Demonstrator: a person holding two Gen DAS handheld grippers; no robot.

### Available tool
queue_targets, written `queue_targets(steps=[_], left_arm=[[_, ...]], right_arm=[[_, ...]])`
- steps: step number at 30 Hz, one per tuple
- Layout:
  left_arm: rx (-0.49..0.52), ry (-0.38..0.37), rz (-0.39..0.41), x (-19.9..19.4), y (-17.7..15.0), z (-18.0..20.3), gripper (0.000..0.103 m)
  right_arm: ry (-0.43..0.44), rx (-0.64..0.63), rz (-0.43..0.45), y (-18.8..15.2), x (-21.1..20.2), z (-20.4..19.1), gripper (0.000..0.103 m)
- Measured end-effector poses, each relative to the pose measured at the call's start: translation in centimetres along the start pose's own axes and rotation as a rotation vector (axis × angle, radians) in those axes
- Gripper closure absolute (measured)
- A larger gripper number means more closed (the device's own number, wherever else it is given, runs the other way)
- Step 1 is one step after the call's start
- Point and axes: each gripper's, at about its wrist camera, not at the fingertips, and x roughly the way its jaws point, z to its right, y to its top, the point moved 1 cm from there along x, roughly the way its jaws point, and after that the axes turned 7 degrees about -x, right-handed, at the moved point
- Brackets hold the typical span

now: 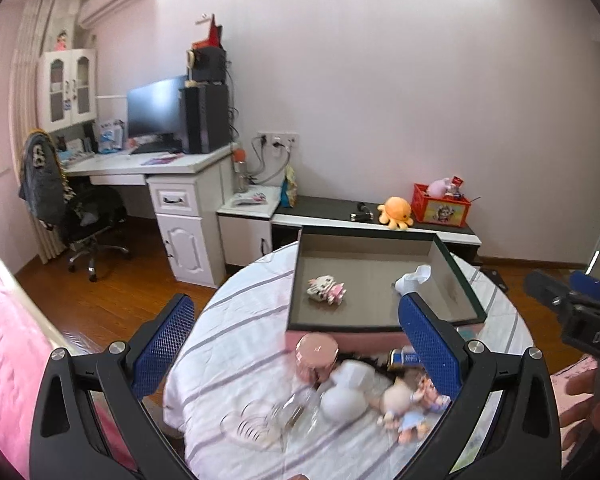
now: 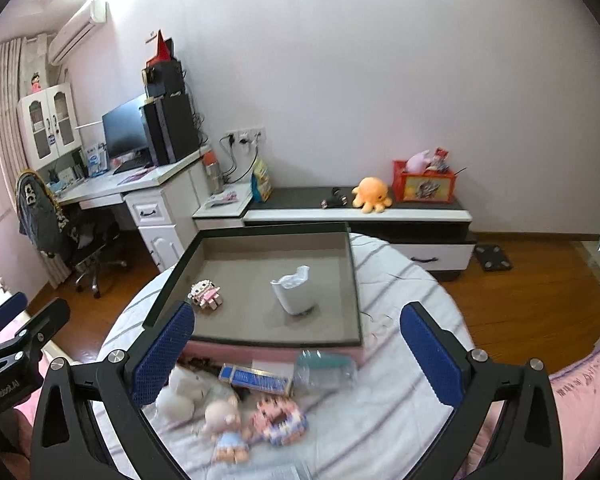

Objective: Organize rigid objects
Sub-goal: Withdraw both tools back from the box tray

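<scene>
A shallow pink box with a dark rim (image 1: 456,264) (image 2: 354,276) sits on a round table with a striped white cloth (image 1: 236,320) (image 2: 404,360). Inside it are a pink-and-white brick figure (image 1: 326,289) (image 2: 206,295) and a white cup-like object (image 1: 414,276) (image 2: 294,290). In front of the box lie a pink-lidded jar (image 1: 317,357), a white plush (image 1: 346,394) (image 2: 180,394), a small doll (image 1: 406,406) (image 2: 226,424), a blue-and-gold box (image 2: 256,378), a clear plastic bottle (image 2: 326,368) and a pastel brick toy (image 2: 278,420). My left gripper (image 1: 296,344) and right gripper (image 2: 298,354) are open and empty above these items.
A bed with pink bedding lies at the left (image 1: 8,360). A low black-topped cabinet (image 2: 356,210) behind the table carries an orange octopus plush (image 2: 371,194) and a red crate (image 2: 424,182). A desk with monitor (image 1: 156,106) and an office chair (image 1: 84,216) stand at the back left.
</scene>
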Motion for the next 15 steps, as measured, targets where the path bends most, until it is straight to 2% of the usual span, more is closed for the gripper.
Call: queue_targets(steps=[10, 15], left_arm=[[-0.012, 0.006, 0.015, -5.6, -4.1, -0.5, 0.000], [-0.009, -0.002, 0.024, -7.4, -5.2, -0.2, 0.000]], right_arm=[[-0.087, -0.042, 0.096, -4.5, -7.9, -1.3, 0.000], [-0.078, -0.024, 0.107, -6.1, -10.0, -1.5, 0.000]])
